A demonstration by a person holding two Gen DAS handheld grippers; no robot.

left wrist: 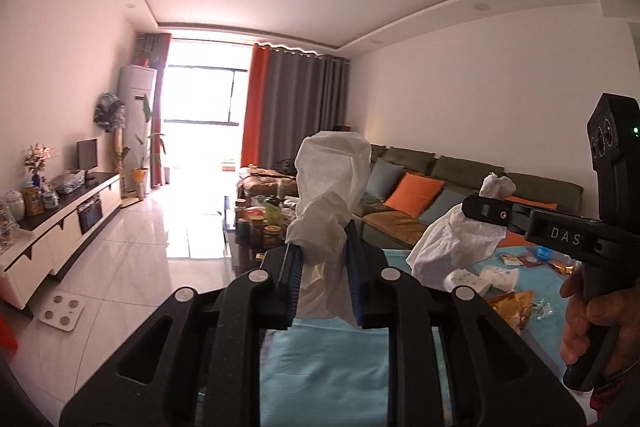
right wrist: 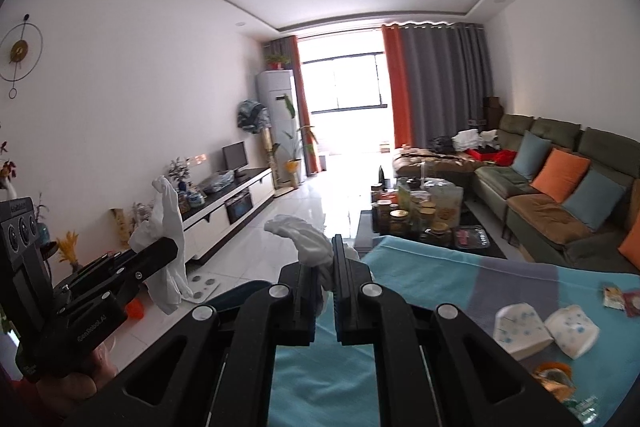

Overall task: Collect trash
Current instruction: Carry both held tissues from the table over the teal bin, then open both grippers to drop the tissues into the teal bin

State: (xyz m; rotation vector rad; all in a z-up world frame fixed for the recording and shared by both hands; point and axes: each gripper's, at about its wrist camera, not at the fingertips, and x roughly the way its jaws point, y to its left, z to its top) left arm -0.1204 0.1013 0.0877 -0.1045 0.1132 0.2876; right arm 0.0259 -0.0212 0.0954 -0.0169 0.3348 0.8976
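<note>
My left gripper (left wrist: 322,259) is shut on a crumpled white tissue (left wrist: 332,183) that sticks up from between its blue pads, held above the teal-covered table (left wrist: 332,359). The same gripper (right wrist: 160,255) shows at the left of the right wrist view with its tissue (right wrist: 166,227) hanging from it. My right gripper (right wrist: 322,267) is shut on another white tissue (right wrist: 308,239). It shows at the right of the left wrist view (left wrist: 476,207) with its tissue (left wrist: 452,243). Both are raised off the table.
On the teal cloth lie two white tissue packs (right wrist: 544,327), small wrappers (right wrist: 618,297) and golden foil trash (left wrist: 516,307). A glass coffee table with jars (right wrist: 412,215) stands beyond, a green sofa (right wrist: 552,195) at the right, a TV cabinet (right wrist: 224,207) at the left, a scale (left wrist: 60,311) on the floor.
</note>
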